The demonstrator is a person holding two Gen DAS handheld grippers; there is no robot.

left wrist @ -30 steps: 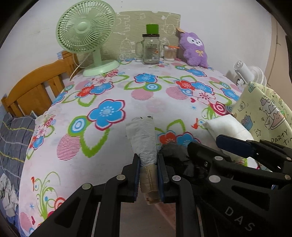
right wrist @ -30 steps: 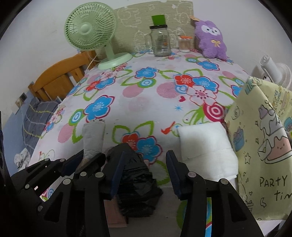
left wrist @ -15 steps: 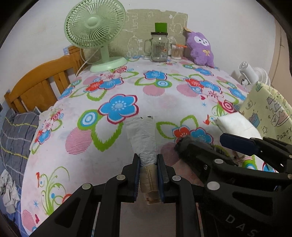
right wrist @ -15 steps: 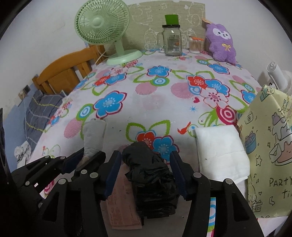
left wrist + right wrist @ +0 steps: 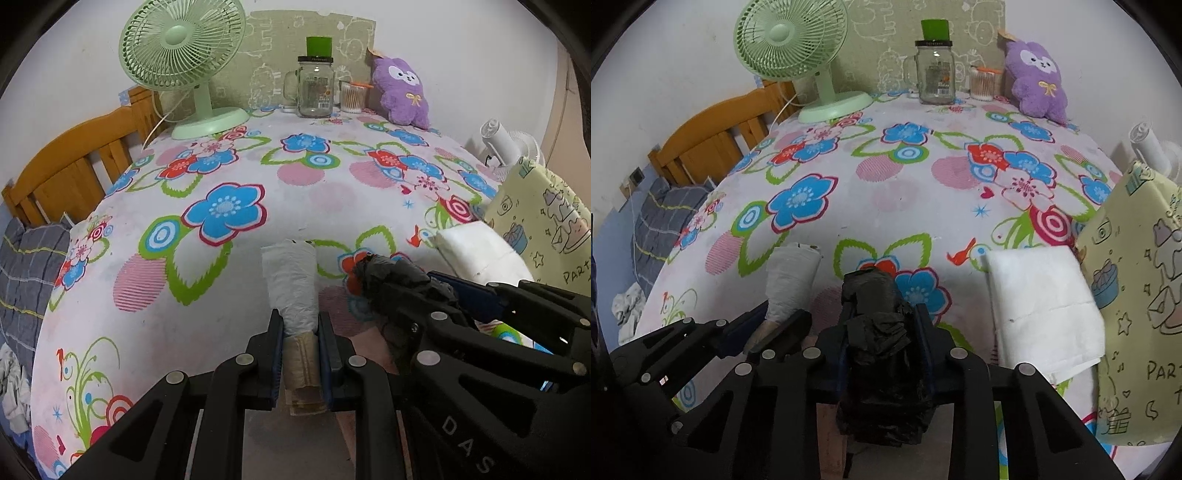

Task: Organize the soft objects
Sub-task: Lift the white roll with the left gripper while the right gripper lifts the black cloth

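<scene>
Two rolls are in hand at the near edge of the floral tablecloth (image 5: 303,192): the left gripper (image 5: 300,325) is clenched on the white bag roll (image 5: 291,280), and the right gripper (image 5: 884,332) grasps the black bag roll (image 5: 877,317). Neither looks placed yet, so sorting seems barely begun. Just right lies a folded white cloth (image 5: 1039,299), untouched. Farther back, the glass jar (image 5: 934,74) looks empty; the small cup (image 5: 982,85) holds cotton swabs beside the purple plush (image 5: 1036,83).

A table with a flowery cloth (image 5: 886,184) holds everything. At the far end stand a green fan (image 5: 798,48), a glass jar (image 5: 935,74), a small pot of cotton sticks (image 5: 983,85) and a purple plush toy (image 5: 1036,83). A folded white cloth (image 5: 1041,306) lies near the front.
</scene>
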